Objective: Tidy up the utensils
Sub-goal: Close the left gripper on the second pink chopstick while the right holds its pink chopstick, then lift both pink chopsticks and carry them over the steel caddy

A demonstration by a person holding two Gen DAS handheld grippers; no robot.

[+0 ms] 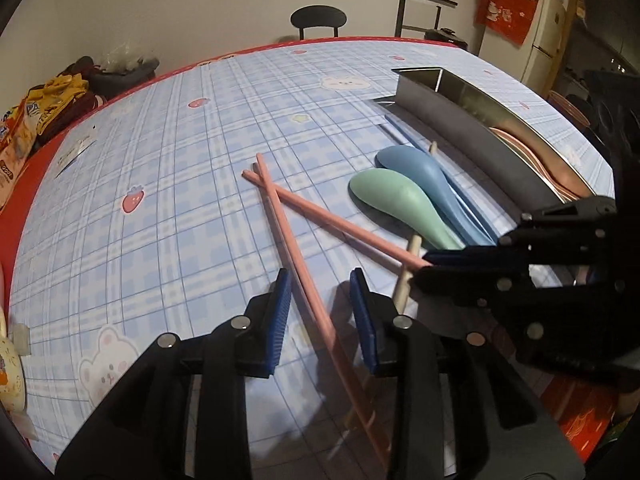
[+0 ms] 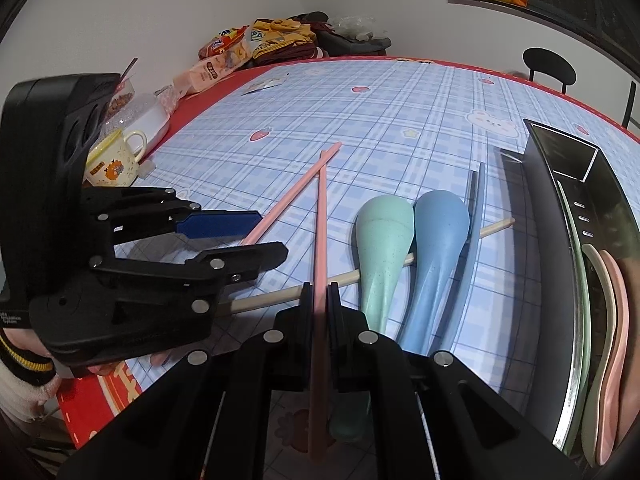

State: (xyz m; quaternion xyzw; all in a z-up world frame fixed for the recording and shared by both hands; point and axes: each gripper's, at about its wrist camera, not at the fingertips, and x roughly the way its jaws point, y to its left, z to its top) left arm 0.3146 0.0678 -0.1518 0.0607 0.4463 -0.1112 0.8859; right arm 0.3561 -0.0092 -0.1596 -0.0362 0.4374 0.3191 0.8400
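Two pink chopsticks lie crossed on the checked tablecloth. One pink chopstick [image 1: 280, 216] runs between the blue pads of my left gripper [image 1: 320, 276], whose jaws stand apart, a gap showing at the right pad. My right gripper [image 2: 320, 287] is shut on the other pink chopstick [image 2: 321, 220], near its thick end. In the left wrist view the right gripper [image 1: 422, 267] comes in from the right. A green spoon [image 2: 384, 232] and a blue spoon [image 2: 440, 224] lie bowl-down over a beige chopstick [image 2: 272, 300]. Blue chopsticks [image 2: 478, 200] lie beside a metal utensil holder [image 2: 548, 216].
The holder contains a pink spoon [image 2: 616, 320] and pale ones. A yellow mug [image 2: 116, 160], a white container and snack packs [image 2: 224, 56] sit at the table's left edge. A black chair [image 1: 318, 20] stands beyond the far edge. A sleeve [image 2: 24, 364] shows behind the left gripper [image 2: 272, 234].
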